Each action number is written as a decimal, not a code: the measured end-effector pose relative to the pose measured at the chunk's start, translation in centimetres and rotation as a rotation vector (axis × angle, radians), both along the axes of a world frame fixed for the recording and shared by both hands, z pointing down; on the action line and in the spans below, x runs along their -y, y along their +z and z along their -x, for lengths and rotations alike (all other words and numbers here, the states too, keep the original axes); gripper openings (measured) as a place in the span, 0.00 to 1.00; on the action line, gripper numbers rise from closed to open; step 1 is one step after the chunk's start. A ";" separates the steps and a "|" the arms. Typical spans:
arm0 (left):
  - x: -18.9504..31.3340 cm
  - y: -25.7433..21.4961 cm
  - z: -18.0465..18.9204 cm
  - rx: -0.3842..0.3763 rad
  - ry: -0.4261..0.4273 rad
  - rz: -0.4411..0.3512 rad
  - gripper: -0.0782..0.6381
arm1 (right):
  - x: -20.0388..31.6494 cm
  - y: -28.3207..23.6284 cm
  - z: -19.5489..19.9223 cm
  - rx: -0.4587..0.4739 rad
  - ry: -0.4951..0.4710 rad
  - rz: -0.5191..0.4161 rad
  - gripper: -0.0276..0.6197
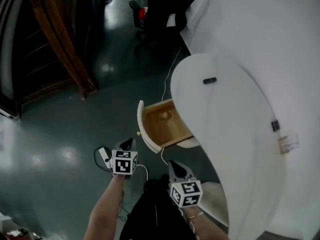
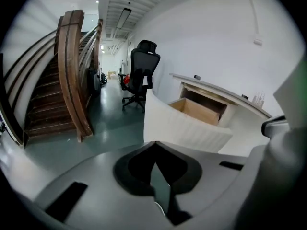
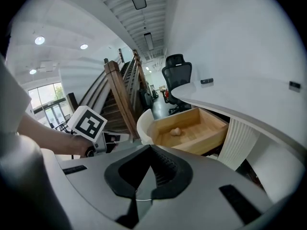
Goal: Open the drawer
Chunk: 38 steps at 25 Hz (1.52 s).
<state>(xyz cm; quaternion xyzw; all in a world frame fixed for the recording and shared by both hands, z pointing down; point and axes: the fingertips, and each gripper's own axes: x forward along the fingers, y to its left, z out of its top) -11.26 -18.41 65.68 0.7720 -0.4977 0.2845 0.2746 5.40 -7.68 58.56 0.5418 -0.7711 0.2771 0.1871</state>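
Two grippers show low in the head view, each held by one bare forearm. The left gripper has its jaws together, tip against tip, and in its own view nothing stands between them. The right gripper also has its jaws closed on each other, with nothing in them. Both point forward and down, toward the drawer, and neither one touches it.

The drawer is already pulled out from under the top of a white curved desk. Its inside is pale wood and its front is a white, curved panel with fine ribs. It stands just ahead of both grippers – the left gripper is near the front panel, a little to the left of it, and the right gripper is near the closer end of that panel. One small, pale, round thing lies on the wooden bottom, toward the back; what it is cannot be told.

On the desk top lies a small black object. A thin white cable hangs from the desk edge to the floor, which is dark and shiny. Further back a black office chair stands beside the desk, and a brown wooden staircase rises at the left side of the room.
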 end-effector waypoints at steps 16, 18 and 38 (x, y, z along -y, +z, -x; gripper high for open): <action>-3.7 -10.5 0.7 -0.011 0.021 -0.169 0.11 | 0.0 -3.6 -0.8 -0.004 0.004 -0.062 0.05; -4.1 -11.6 0.6 -0.023 0.017 -0.187 0.11 | 0.1 -4.0 -1.0 -0.001 0.009 -0.067 0.05; -8.8 -19.6 0.8 -0.132 -0.015 -0.333 0.11 | -0.6 -10.3 -1.6 0.078 0.033 -0.190 0.05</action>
